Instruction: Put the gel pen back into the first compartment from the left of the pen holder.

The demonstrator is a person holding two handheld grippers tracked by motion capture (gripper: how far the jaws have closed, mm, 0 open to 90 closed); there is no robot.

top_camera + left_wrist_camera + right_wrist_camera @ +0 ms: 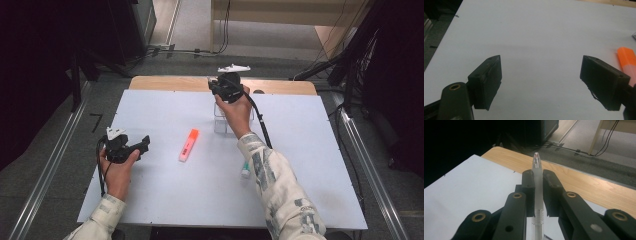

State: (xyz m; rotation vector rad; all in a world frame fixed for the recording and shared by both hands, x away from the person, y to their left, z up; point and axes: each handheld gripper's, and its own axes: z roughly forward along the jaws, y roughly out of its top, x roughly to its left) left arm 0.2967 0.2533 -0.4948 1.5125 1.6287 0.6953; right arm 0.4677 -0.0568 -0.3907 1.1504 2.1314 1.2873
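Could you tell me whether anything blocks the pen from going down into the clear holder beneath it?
Nothing visible does. The right gripper holds the pen over the clear holder; the orange highlighter lies apart, to its left.

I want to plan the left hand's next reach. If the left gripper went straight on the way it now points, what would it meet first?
Probably nothing soon: the open left gripper faces bare white table. The orange highlighter lies off to one side of that line, though depth is hard to judge.
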